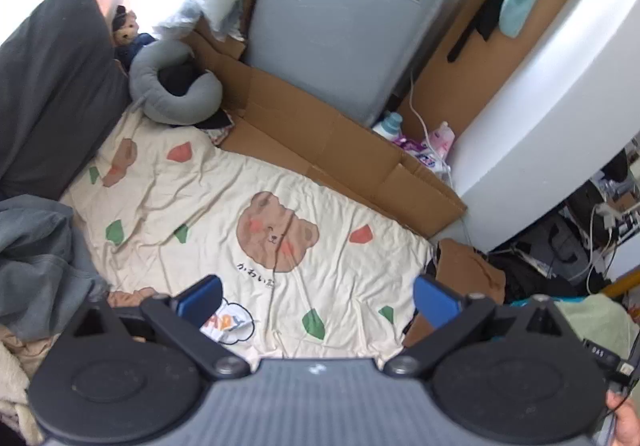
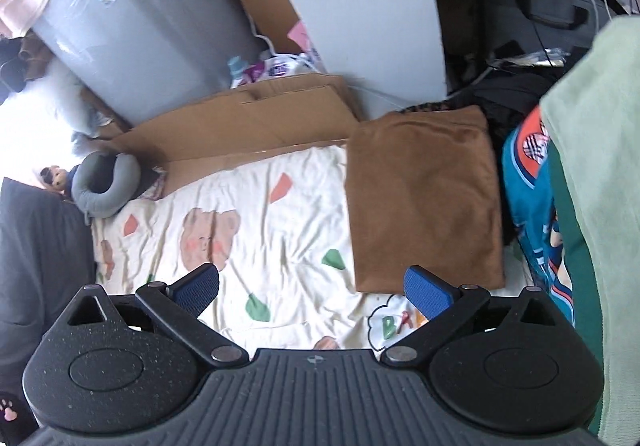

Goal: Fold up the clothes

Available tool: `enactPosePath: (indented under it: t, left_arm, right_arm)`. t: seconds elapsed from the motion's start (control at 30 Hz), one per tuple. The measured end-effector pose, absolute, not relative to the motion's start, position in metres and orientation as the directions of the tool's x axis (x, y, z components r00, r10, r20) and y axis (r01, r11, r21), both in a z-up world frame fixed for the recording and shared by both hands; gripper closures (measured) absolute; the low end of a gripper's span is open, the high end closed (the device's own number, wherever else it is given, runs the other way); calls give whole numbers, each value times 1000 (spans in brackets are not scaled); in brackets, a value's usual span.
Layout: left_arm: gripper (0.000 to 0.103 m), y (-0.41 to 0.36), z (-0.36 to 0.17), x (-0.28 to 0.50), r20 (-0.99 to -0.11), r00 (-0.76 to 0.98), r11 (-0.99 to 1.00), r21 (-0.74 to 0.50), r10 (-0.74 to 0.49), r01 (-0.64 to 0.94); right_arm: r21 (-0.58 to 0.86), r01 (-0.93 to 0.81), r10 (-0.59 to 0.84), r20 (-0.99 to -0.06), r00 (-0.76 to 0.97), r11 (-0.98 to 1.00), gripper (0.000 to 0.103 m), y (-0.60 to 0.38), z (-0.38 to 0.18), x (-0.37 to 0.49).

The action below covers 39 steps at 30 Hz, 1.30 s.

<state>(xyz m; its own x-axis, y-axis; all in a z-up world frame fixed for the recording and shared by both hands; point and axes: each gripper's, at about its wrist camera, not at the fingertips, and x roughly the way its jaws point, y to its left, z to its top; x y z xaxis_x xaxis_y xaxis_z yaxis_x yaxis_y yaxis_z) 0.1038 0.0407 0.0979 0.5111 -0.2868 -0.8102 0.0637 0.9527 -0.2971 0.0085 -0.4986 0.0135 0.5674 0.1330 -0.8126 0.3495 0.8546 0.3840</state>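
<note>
Both grippers, left (image 1: 318,302) and right (image 2: 312,292), gape wide, nothing between pads. Folded brown garment (image 2: 426,198) lies on bear-print sheet (image 2: 280,214) at 2 o'clock; its far edge hides behind dark clutter, blurred.

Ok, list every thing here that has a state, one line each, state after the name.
left gripper: open, nothing between the fingers
right gripper: open, nothing between the fingers
brown garment: folded flat, lying at the edge of the bear-print sheet
bear-print sheet: spread out, wrinkled
grey clothes: crumpled in a heap, unfolded
cardboard: flattened, lying beside the sheet
neck pillow: curled, resting at the sheet's far corner
</note>
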Motion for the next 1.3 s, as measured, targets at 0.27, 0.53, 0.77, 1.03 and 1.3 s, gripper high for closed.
enactPosePath:
  t: [0.27,0.53,0.77,1.03,1.3]
  left_arm:
    - [1,67,102,83,-817,513,958,-283,-263,41]
    - [1,96,99,54,-820,534,970,-245,-206,-2]
    - [1,108,107,32,-819,542,977,-213,-189,18]
    - [1,103,111,-1,-794,571,973,-227,-210,43]
    - [1,110,95,-23,-778,602,976,-216,-181,14]
  right_arm:
    - [335,306,110,-813,572,891,1,-474,56,10]
    - [310,222,123,-795,594,925,1,-430,115,19]
    - [328,156,175,-782,598,932,1,-388,139,23]
    - [346,86,238,-785,571,934,1,-339,125,9]
    - [358,59,266,-786,557,932,1,-305,99,-12]
